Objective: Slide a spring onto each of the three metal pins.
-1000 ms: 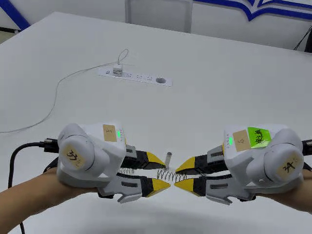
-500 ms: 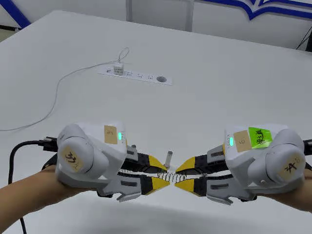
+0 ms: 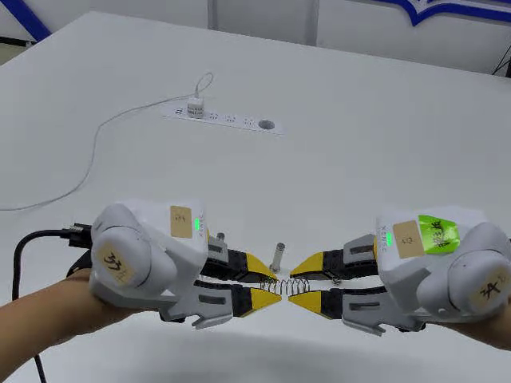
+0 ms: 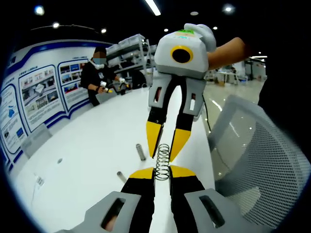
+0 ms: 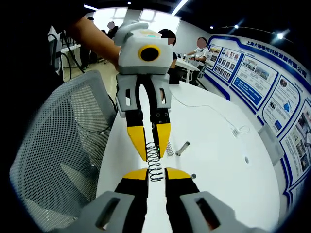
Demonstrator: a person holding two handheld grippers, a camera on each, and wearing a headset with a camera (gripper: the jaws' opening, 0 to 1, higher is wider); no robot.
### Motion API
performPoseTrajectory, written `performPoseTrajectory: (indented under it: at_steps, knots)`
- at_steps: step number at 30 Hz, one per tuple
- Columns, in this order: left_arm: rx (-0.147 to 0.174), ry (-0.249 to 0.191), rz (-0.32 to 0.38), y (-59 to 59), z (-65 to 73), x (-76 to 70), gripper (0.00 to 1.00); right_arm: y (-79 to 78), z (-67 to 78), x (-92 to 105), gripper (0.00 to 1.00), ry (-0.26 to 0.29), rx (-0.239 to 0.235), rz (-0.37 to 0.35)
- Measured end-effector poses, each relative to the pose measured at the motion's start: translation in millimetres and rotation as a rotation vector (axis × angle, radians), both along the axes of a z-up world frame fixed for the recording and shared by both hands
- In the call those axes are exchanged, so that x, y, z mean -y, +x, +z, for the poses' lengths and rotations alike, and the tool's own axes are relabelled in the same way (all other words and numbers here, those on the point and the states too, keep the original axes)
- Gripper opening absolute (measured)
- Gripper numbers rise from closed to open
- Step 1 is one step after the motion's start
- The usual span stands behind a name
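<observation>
A small steel spring [image 3: 285, 285] lies level between my two grippers, just above the white table [image 3: 359, 159]. My left gripper [image 3: 275, 285] is shut on its left end and my right gripper [image 3: 292, 286] is shut on its right end, yellow tips almost meeting. In the left gripper view the spring [image 4: 163, 162] runs from my own jaws up into the right gripper [image 4: 165, 145]. One metal pin [image 3: 277, 257] stands upright just behind the spring. A second pin [image 3: 221, 237] stands by the left gripper. A loose second spring [image 5: 169, 148] and another pin [image 5: 182, 148] lie near it.
A white power strip [image 3: 227, 121] with a plug and a thin cable [image 3: 96, 152] lies at the far middle of the table. A black cable [image 3: 40, 239] trails from my left hand. A mesh chair [image 4: 262, 145] stands by the near table edge. People stand in the background.
The spring was tilted between the jaws and now lies level. The right gripper has shifted slightly right and down. The head camera has dipped a little.
</observation>
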State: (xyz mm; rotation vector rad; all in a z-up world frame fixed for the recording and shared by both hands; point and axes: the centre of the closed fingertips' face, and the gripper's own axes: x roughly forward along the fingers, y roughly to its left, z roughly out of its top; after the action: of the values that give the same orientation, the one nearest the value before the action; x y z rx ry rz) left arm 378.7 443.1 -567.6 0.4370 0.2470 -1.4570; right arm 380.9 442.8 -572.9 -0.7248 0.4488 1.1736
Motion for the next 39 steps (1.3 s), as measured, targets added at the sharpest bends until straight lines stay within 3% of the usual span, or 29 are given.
performPoseTrajectory:
  at_steps: [6, 7, 13, 19, 26, 34, 39]
  knots:
    - [-0.007, 0.0, 0.005, -1.1, -2.2, -2.3, 0.1, -1.5, -4.2, -2.3, 0.13, 0.002, -0.025, 0.008]
    - [-0.007, 0.003, 0.001, -2.0, -3.1, -2.7, 0.1, -3.1, -6.9, -2.4, 0.13, 0.0, -0.048, 0.007]
    - [0.009, 0.019, -0.016, -5.7, -6.9, -2.8, 0.1, -7.3, -9.9, -2.3, 0.12, -0.006, -0.079, 0.015]
    - [-0.007, 0.008, -0.003, -5.0, -8.2, -4.0, 0.1, -8.9, -0.9, -3.5, 0.11, 0.031, -0.096, 0.013]
    - [-0.016, -0.004, 0.007, -4.6, -6.9, -2.7, 0.1, -11.2, 7.7, -5.5, 0.11, 0.052, -0.079, 0.056]
    - [-0.003, -0.013, 0.019, -2.4, -4.6, -3.7, 0.1, -11.7, 23.3, -14.6, 0.11, 0.162, -0.097, 0.036]
    - [-0.015, -0.013, 0.027, -1.1, -4.8, -2.5, 0.1, -10.9, 27.8, -18.3, 0.11, 0.181, -0.09, 0.033]
